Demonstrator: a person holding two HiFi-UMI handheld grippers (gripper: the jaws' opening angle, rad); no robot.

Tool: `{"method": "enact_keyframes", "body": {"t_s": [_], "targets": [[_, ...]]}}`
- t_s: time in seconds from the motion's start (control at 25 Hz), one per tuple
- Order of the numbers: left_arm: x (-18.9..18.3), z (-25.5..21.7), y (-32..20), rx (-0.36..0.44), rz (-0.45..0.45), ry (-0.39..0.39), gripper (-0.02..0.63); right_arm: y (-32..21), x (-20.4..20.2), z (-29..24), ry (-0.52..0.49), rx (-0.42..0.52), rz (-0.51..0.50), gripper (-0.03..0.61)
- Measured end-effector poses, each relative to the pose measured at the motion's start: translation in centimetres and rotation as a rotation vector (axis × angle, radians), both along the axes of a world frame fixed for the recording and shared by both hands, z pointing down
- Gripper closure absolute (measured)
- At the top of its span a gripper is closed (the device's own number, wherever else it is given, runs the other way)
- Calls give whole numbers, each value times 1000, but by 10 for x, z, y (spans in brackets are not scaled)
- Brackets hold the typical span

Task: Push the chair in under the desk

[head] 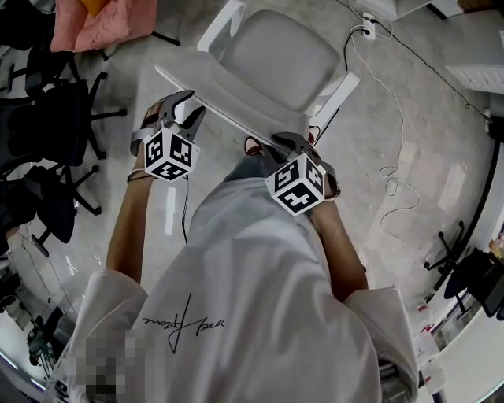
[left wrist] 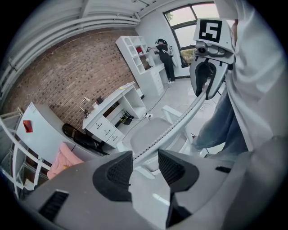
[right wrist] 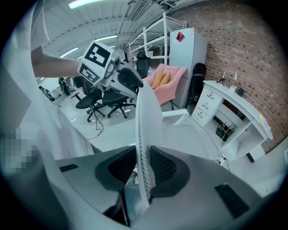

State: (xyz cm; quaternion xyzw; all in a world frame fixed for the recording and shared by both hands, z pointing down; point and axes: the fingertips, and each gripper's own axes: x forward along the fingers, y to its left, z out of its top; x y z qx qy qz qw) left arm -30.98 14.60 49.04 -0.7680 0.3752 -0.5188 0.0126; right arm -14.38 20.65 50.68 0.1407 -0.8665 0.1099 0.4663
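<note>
- Chair (head: 276, 55): white, out on the open floor just beyond the person. Its backrest (head: 228, 102) was nearest them and its seat faced away. In the gripper views it stood apart from the desk (right wrist: 238, 110), not under it.
- Left gripper (head: 191, 104): at the left end of the backrest's top rim. The jaws stood a little apart astride the rim, with a gap between the rim and one pad, so no grip was seen.
- Right gripper (head: 293, 143): at the right end of the same rim. The jaws were closed on the mesh backrest, with both pads (right wrist: 166, 166) pressed against it.
- Cubes (head: 169, 153): one on each gripper, with square black-and-white marker patterns on the faces.
- Shirt (head: 260, 275): white, with a line of black handwritten script across it, too cursive to read.
- Cabinet (right wrist: 186, 58): tall and white, left of the desk. It bore a small red label (right wrist: 180, 36) whose print was too small to read.
- Desk: white, with drawers, set against the brick wall (right wrist: 252, 49).
- Surroundings: black chairs (head: 55, 126) at the left, a pink cloth (head: 102, 24) at the far left, and a white cable (head: 394, 134) trailing over the floor at the right.
</note>
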Motion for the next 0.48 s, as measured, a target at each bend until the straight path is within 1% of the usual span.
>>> {"method": "enact_keyframes", "body": {"t_s": [0.16,0.36,0.48], "targets": [[6,0,1,6,27,-13,451,-1,9,0,4,15,13,463],[2,1,-1,10,66,-77,451,-2,14,-2,6,17,21,463],[-1,3,-3,9,94,-102,451,-4,16,-1,9,9,22,462]]}}
